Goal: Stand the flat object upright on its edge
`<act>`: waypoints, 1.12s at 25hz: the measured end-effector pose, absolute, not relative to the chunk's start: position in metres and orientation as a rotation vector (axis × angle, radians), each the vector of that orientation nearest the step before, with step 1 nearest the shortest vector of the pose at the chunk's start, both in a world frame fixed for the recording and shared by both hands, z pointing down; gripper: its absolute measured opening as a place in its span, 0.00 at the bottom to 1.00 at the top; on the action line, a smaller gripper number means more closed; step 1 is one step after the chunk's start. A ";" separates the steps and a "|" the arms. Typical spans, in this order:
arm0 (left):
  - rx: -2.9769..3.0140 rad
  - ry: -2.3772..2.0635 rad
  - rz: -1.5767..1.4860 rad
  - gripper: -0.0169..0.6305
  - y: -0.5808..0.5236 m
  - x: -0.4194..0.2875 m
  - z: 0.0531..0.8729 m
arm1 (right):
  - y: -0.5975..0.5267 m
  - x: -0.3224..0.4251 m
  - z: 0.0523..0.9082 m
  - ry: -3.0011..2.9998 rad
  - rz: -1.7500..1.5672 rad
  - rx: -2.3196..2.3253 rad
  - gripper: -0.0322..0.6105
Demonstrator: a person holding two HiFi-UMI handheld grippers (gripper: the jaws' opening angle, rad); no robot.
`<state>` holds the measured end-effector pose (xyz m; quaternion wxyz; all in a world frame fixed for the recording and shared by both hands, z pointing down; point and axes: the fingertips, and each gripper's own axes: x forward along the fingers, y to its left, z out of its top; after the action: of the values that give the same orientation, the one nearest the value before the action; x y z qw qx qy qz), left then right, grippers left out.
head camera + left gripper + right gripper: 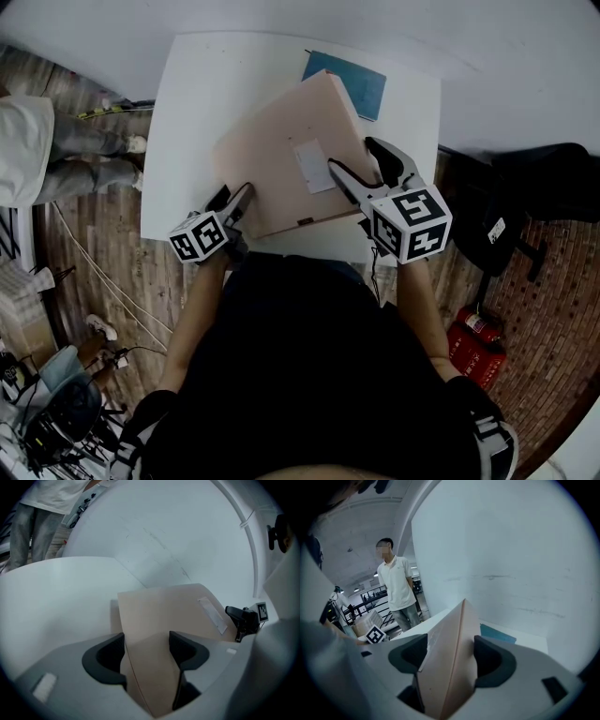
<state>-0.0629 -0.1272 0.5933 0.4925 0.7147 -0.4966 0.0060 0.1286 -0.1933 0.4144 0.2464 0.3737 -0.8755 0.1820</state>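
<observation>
Flat tan cardboard box [281, 159] tilted over white surface [187, 112], near front edge. Left gripper [239, 202] pinches box's near-left edge, jaws partway apart, pads on both faces. Right gripper [366, 167] squeezes right edge same way. Blue book [364, 86] lies behind box.

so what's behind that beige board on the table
A flat teal sheet lies on the white table behind the beige board, whose raised corner covers part of it. The tabletop under the board is hidden.
</observation>
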 end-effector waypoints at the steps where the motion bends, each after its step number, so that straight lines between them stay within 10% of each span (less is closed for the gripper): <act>1: 1.737 -1.209 0.011 0.49 -0.127 -0.065 0.593 | -0.193 0.126 0.412 -2.391 0.488 1.015 0.54; 28: 1.897 -1.493 0.315 0.45 -0.118 -0.104 0.572 | -0.167 0.037 0.354 -2.545 0.083 0.704 0.44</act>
<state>-0.1041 -0.1184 0.5720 0.3464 0.7309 -0.5753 0.1215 0.0368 -0.1671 0.3542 0.2471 0.2583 -0.9334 0.0303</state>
